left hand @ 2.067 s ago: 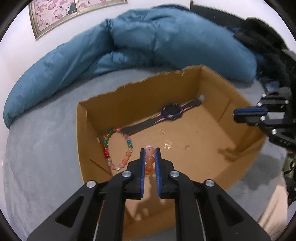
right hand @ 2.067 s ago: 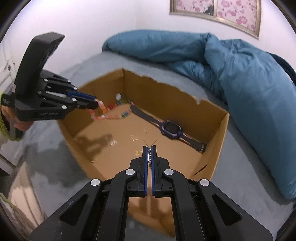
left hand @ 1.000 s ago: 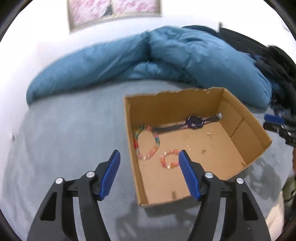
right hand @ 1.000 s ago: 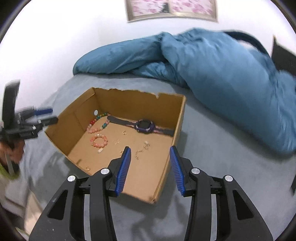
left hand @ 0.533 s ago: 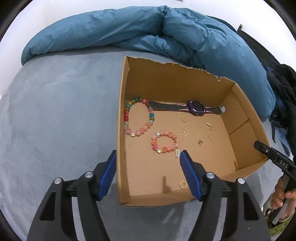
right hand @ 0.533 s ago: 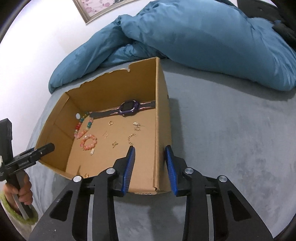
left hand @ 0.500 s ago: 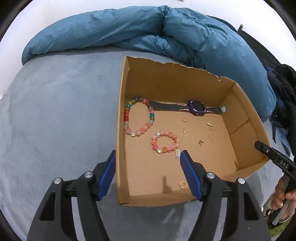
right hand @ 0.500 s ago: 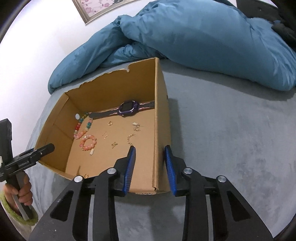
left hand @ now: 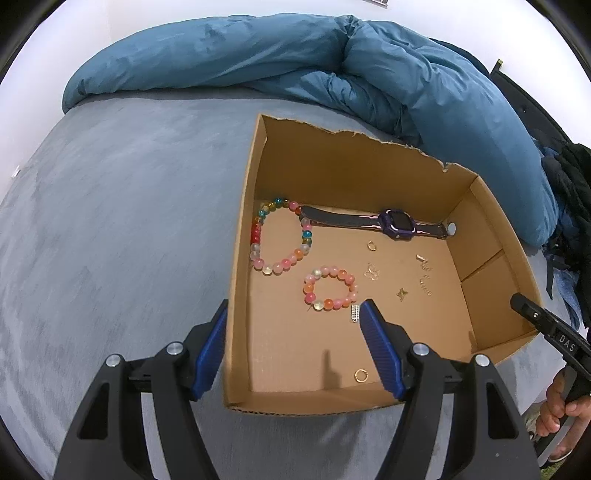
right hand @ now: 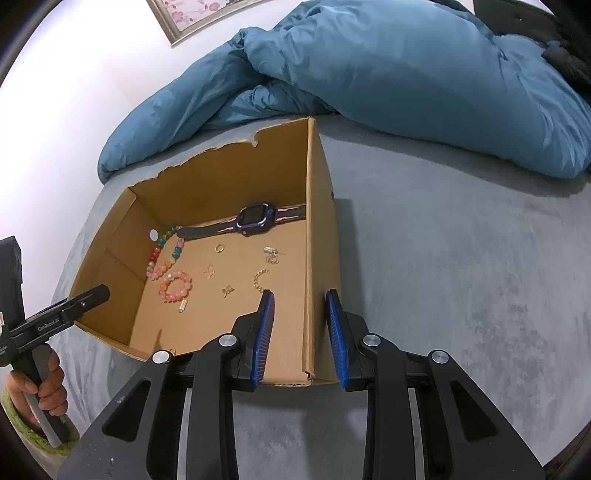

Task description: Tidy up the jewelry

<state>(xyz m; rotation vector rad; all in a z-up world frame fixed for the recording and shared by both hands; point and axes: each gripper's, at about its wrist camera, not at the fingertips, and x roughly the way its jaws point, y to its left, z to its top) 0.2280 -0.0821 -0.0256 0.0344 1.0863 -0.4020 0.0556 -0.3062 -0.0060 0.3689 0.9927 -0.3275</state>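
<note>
An open cardboard box [left hand: 240,258] lies on the bed. In it are a multicolour bead bracelet [left hand: 280,236], a pink-orange bead bracelet [left hand: 330,288], a purple watch [left hand: 397,223], a gold ring [left hand: 361,375] and small gold charms [left hand: 372,272]. My left gripper [left hand: 295,343] is open astride the box's left wall, which neither pad touches. My right gripper [right hand: 300,330] is open more narrowly astride the right wall [right hand: 312,258], its inner pad clear of the cardboard. The watch [right hand: 256,216] and a short gold chain [right hand: 260,278] show beyond it.
A bunched blue duvet [left hand: 332,66] lies behind the box on the grey bed cover [left hand: 110,221]. Dark clothes [left hand: 576,206] sit at the right edge. A framed flower picture [right hand: 207,14] hangs on the white wall. A hand [right hand: 37,380] holds the left gripper's handle.
Both grippers let go of the pink bracelet and the chain, which now lie in the box. They then drew back and settled astride the side walls. The right jaws narrowed.
</note>
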